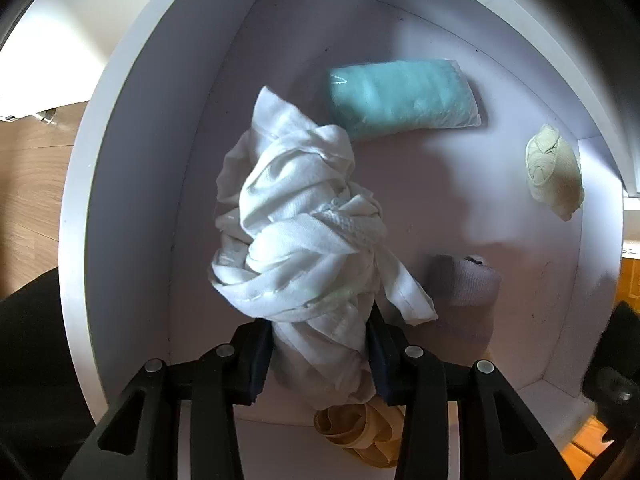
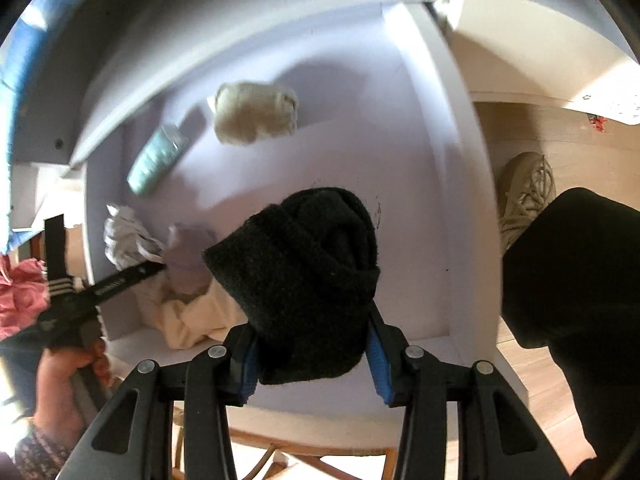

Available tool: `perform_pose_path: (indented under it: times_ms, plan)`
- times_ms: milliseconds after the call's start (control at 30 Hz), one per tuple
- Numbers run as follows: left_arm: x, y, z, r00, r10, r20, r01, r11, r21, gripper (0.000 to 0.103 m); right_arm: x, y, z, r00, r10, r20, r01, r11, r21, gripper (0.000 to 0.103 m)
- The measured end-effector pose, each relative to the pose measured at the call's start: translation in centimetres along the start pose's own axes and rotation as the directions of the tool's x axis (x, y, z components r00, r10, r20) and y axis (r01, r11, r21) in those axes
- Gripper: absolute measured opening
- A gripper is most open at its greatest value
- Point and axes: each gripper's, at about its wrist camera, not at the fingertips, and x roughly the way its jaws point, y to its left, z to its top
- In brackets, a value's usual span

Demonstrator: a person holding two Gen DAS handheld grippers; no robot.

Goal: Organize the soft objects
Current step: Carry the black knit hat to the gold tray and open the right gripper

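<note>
L hand-held gripper (image 1: 320, 364) clamped on white cloth (image 1: 296, 236), R hand-held gripper (image 2: 312, 364) clamped on black sock (image 2: 304, 264)

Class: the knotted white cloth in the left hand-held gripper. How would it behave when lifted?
The white cloth looks floppy: loose ends dangle beyond the knots. Probably light, being thin fabric. Unlikely to slip, since the left hand-held gripper pinches bunched folds.

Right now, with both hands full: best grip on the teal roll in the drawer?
Grip the teal roll across its short width at mid-length, coming straight down from above. It lies flat on the drawer floor, long and cylindrical, with clear space along both long sides.
</note>
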Motion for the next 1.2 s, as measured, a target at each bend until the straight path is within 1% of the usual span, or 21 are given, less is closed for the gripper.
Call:
perform_pose_path:
  times_ms: [33, 200, 333, 400, 433, 567, 700, 900, 1033, 1133, 1200]
  plan:
    - [-0.1, 0.0, 0.0, 1.0, 0.0, -0.001, 0.0, 1.0, 0.0, 0.042, -0.6, 0.0, -0.4, 1.0, 0.006, 0.01, -0.006, 1.0, 0.001, 0.045]
    - [-0.2, 0.2, 0.0, 1.0, -0.003, 0.0, 0.003, 1.0, -0.002, 0.042, -2.6, 0.4, -0.5, 0.998, 0.033, 0.047, -0.033, 0.999, 0.01, 0.045]
    - [-0.6, 0.3, -0.2, 1.0, -0.001, 0.0, 0.001, 1.0, -0.001, 0.042, -5.0, 0.5, -0.9, 0.995, 0.068, 0.077, -0.069, 0.998, 0.005, 0.045]
    - [-0.6, 0.3, -0.2, 1.0, 0.001, 0.0, -0.001, 1.0, 0.0, 0.042, -6.2, 1.3, -1.0, 0.991, 0.087, 0.099, -0.085, 0.996, -0.02, 0.045]
    - [-0.6, 0.2, -0.3, 1.0, 0.002, 0.0, -0.002, 1.0, 0.0, 0.042, -7.4, 1.9, -1.1, 0.988, 0.097, 0.118, -0.093, 0.995, -0.043, 0.045]
    - [-0.7, 0.0, -0.3, 1.0, 0.004, -0.001, -0.004, 1.0, -0.001, 0.042, -11.2, 3.5, -1.0, 0.978, 0.112, 0.178, -0.095, 0.99, -0.106, 0.045]
    - [-0.7, 0.0, -0.3, 1.0, 0.003, -0.001, -0.003, 1.0, 0.0, 0.042, -15.6, 5.7, -0.7, 0.962, 0.137, 0.237, -0.098, 0.98, -0.171, 0.045]
    - [-0.7, -0.1, -0.3, 1.0, 0.003, -0.003, -0.003, 1.0, -0.001, 0.042, -21.6, 10.1, 0.9, 0.934, 0.152, 0.324, -0.061, 0.959, -0.276, 0.045]
    - [-0.5, -0.1, -0.2, 1.0, 0.004, -0.007, -0.004, 1.0, 0.001, 0.042, -24.1, 13.2, 2.9, 0.924, 0.136, 0.358, -0.014, 0.946, -0.323, 0.045]
    - [-0.5, -0.2, -0.1, 1.0, 0.001, -0.009, -0.001, 1.0, -0.001, 0.042, -25.2, 16.1, 5.2, 0.923, 0.086, 0.375, 0.059, 0.932, -0.358, 0.045]
    - [-0.4, -0.1, -0.1, 1.0, -0.003, -0.01, 0.003, 1.0, -0.003, 0.042, -25.0, 17.5, 6.6, 0.926, 0.049, 0.374, 0.101, 0.923, -0.371, 0.045]
